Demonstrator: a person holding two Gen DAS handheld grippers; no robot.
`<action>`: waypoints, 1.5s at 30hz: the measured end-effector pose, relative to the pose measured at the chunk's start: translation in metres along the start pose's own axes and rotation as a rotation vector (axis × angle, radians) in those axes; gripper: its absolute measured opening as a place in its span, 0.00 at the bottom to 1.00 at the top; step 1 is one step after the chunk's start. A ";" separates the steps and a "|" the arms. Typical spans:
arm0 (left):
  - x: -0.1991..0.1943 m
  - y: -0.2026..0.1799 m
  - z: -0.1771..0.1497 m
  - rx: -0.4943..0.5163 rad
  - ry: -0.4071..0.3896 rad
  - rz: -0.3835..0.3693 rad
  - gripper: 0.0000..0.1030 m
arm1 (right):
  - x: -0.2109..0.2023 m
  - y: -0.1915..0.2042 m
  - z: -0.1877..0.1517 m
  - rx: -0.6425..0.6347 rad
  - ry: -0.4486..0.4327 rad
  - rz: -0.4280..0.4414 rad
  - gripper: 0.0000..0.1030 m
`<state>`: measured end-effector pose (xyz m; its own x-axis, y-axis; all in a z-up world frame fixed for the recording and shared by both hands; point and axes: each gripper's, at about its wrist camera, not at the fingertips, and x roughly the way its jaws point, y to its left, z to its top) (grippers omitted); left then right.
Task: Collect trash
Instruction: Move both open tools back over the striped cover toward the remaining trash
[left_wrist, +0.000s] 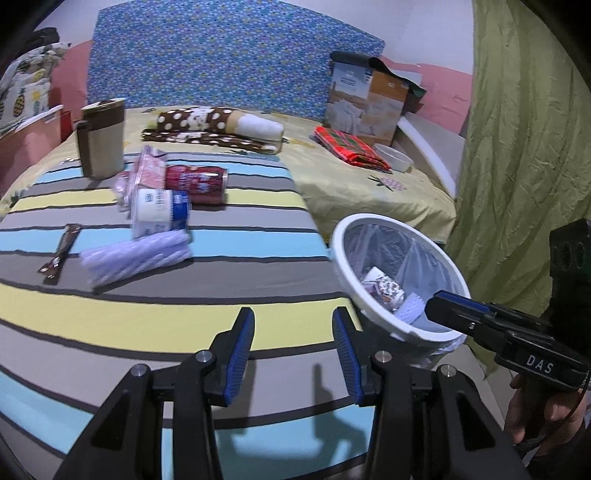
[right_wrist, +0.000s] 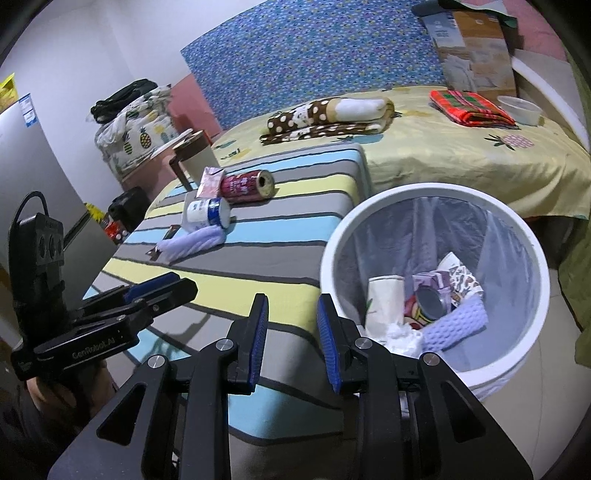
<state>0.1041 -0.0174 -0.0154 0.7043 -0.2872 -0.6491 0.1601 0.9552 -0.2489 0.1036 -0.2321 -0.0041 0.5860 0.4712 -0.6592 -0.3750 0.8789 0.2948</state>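
Trash: red can (left_wrist: 195, 184), white tub (left_wrist: 159, 211), purple foam wrap (left_wrist: 136, 254), on striped cover (left_wrist: 258, 236). Bin (right_wrist: 532, 258) part-filled. Both grippers, left (left_wrist: 293, 352) and right (right_wrist: 291, 341), parted, empty. Next: reach, grasp foam.

We see a bed with a pale yellow pineapple-print sheet (left_wrist: 369, 184). On it lie a rolled brown polka-dot blanket (left_wrist: 218, 125), a folded red and green plaid cloth (left_wrist: 351, 147), a small white bowl (left_wrist: 393, 157) and an upright cardboard box (left_wrist: 365, 99). A blue patterned headboard (left_wrist: 229, 55) stands behind.
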 end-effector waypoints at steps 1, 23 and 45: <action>-0.001 0.003 -0.001 -0.004 -0.001 0.008 0.44 | 0.001 0.001 0.000 0.000 0.003 0.003 0.30; -0.037 0.064 -0.009 -0.099 -0.041 0.165 0.49 | 0.000 0.037 0.021 -0.124 -0.040 0.018 0.56; -0.016 0.121 0.016 -0.067 -0.066 0.228 0.52 | 0.038 0.071 0.050 -0.221 0.004 0.040 0.56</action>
<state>0.1232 0.1038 -0.0238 0.7612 -0.0572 -0.6460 -0.0530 0.9873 -0.1498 0.1356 -0.1482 0.0262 0.5650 0.5047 -0.6527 -0.5462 0.8217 0.1626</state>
